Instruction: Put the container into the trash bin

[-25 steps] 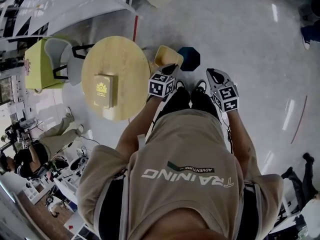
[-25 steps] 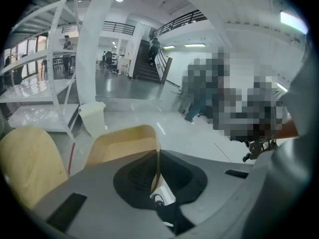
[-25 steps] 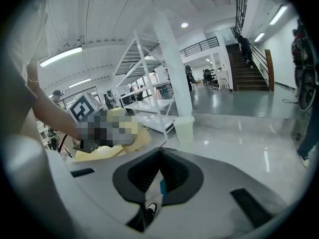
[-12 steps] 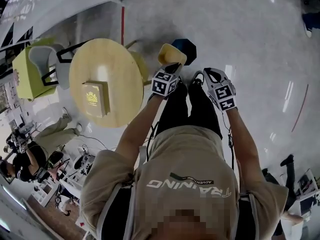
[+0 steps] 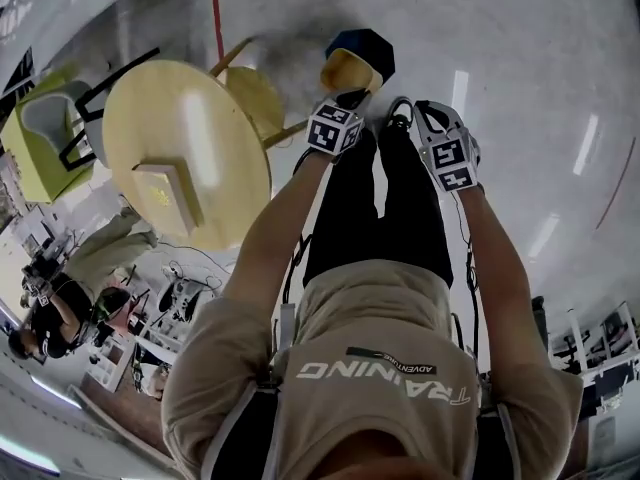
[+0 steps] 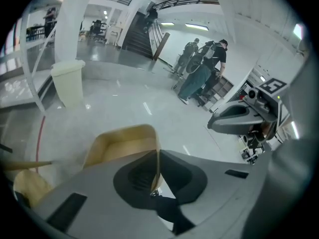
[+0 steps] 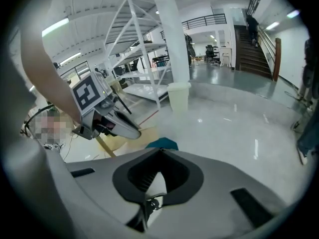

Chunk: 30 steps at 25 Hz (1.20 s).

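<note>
Tan and thin-walled, the container [image 5: 345, 72] is showing in the head view at the tip of the left gripper [image 5: 349, 96]. It is overlapping the near edge of the dark blue trash bin [image 5: 372, 44], which is standing on the grey floor [image 5: 520, 48]. It is probably hanging over the bin's mouth rather than sitting inside it, though this steep angle is not settling that. The right gripper [image 5: 427, 110] is pointing down beside the left one, apart from the container. A round wooden table [image 5: 190, 128] is standing to the left with a flat box [image 5: 165, 196] lying on it.

In the left gripper view, the left gripper [image 6: 157, 158] is clamping one wall of the container [image 6: 119, 143] between its jaws, with the open top facing the camera. The right gripper [image 6: 244, 118] is hanging off to the right. Farther off, a pale bin [image 6: 67, 81] is standing beside a column.

In the right gripper view, the right gripper [image 7: 159, 156] is showing its jaw tips pressed together with nothing between them. Just past them, the trash bin [image 7: 162, 143] is peeking over the jaws, and the left gripper [image 7: 107, 119] is reaching in from the left. A white shelf rack [image 7: 134, 49] is standing behind.
</note>
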Available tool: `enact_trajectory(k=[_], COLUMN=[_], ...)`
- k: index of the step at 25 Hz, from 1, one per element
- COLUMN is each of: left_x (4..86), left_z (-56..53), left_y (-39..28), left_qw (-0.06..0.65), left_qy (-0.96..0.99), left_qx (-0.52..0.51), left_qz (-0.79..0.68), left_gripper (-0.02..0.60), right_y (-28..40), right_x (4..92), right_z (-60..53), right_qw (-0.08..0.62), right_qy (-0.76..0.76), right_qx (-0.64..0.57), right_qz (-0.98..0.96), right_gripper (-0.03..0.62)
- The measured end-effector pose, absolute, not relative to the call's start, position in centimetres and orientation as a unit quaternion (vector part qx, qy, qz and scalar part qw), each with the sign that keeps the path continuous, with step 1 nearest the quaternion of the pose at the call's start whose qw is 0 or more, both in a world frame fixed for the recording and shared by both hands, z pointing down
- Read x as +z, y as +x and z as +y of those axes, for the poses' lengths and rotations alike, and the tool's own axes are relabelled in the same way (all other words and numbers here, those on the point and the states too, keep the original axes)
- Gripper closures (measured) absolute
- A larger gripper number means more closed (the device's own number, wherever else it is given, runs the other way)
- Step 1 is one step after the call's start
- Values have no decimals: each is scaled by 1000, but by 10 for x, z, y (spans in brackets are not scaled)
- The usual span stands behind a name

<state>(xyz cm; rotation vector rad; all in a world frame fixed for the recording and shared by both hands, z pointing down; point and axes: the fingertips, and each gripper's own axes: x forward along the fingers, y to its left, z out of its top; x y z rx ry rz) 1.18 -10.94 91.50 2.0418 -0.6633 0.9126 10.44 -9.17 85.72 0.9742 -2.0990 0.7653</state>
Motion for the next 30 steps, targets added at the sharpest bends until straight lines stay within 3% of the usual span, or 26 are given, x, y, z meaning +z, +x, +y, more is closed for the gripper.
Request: enact_trajectory(k=[15,30], left_x=[1084,1193], left_z=[-130,-126], left_y=[38,20], left_qw=[436,448], left_qy=[793,784], left_qx=[374,405], left_qz=[-202,-143], left_gripper=[560,557], right_y=[93,69], right_x=[1033,1134], right_z=[-113,-116], right_qw=[354,365], right_qy=[365,343], right_qx=[350,397], right_qz=[-787,-769], right_gripper=[590,589])
